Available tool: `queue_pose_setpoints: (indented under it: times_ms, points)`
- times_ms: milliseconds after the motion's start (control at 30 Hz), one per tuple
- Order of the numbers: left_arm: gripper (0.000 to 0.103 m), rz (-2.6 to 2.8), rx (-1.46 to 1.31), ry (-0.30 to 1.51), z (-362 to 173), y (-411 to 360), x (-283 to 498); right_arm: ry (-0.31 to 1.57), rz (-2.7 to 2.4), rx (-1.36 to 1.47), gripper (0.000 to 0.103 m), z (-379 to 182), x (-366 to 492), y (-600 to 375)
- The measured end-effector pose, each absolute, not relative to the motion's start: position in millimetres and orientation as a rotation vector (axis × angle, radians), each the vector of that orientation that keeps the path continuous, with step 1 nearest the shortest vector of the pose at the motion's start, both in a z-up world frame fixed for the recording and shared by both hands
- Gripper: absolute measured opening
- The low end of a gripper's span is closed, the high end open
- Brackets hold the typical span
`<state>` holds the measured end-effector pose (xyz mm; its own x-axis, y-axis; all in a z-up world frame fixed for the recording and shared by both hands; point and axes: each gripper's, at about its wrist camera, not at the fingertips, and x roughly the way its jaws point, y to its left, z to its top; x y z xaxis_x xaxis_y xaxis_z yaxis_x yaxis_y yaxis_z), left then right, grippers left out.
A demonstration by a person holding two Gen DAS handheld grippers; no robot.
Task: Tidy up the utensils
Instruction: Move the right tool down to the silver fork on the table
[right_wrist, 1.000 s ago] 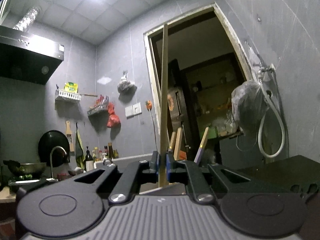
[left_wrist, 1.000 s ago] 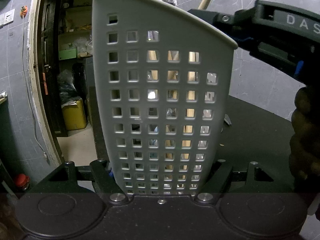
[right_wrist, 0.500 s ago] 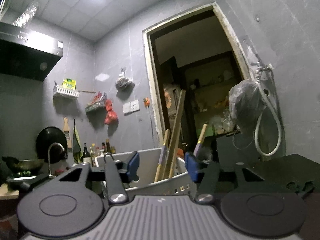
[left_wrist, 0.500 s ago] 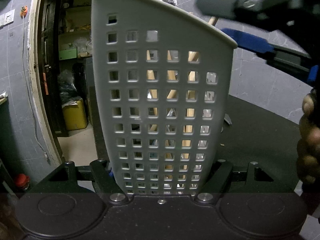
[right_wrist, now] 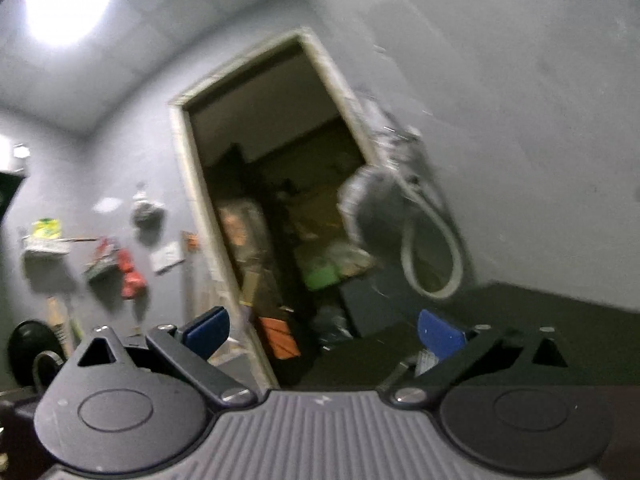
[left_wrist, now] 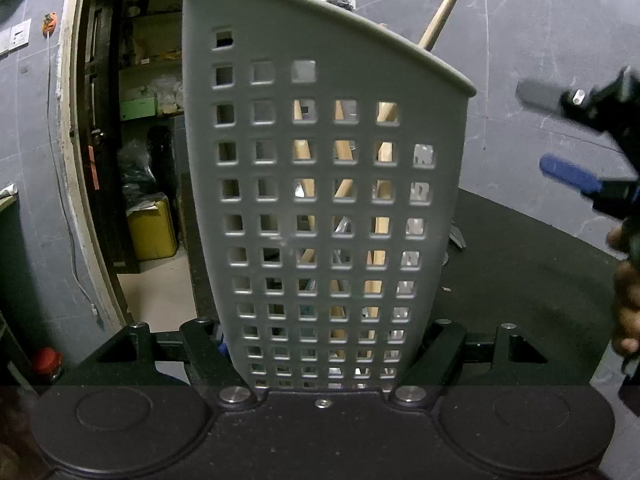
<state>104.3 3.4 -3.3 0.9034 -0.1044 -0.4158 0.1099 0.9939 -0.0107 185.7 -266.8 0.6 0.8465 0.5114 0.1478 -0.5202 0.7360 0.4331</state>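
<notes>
Left gripper (left_wrist: 322, 354) clamped on grey perforated utensil holder (left_wrist: 320, 200) standing upright near the dark countertop's (left_wrist: 520, 280) left edge, wooden handles (left_wrist: 444, 8) inside leaning up-right, right gripper (right_wrist: 324, 334) — jaws just opened wide, empty — its chopstick released, now pulled off right, no legible writing.

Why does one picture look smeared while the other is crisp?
Right wrist view: everything beyond the fingers is motion-blurred, and the ceiling light glares white. Left wrist view: the grey basket is sharp, only the right gripper at the edge smears; fisheye bends the door frame.
</notes>
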Motion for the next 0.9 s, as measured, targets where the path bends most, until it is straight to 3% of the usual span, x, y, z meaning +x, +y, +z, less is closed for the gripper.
queue_pose_setpoints:
  times_ms: [900]
  points:
    - [0.077,-0.119,-0.012,0.424,-3.2,11.0,103.8,0.368,0.38,0.601,0.103,-34.4,252.8,-262.3]
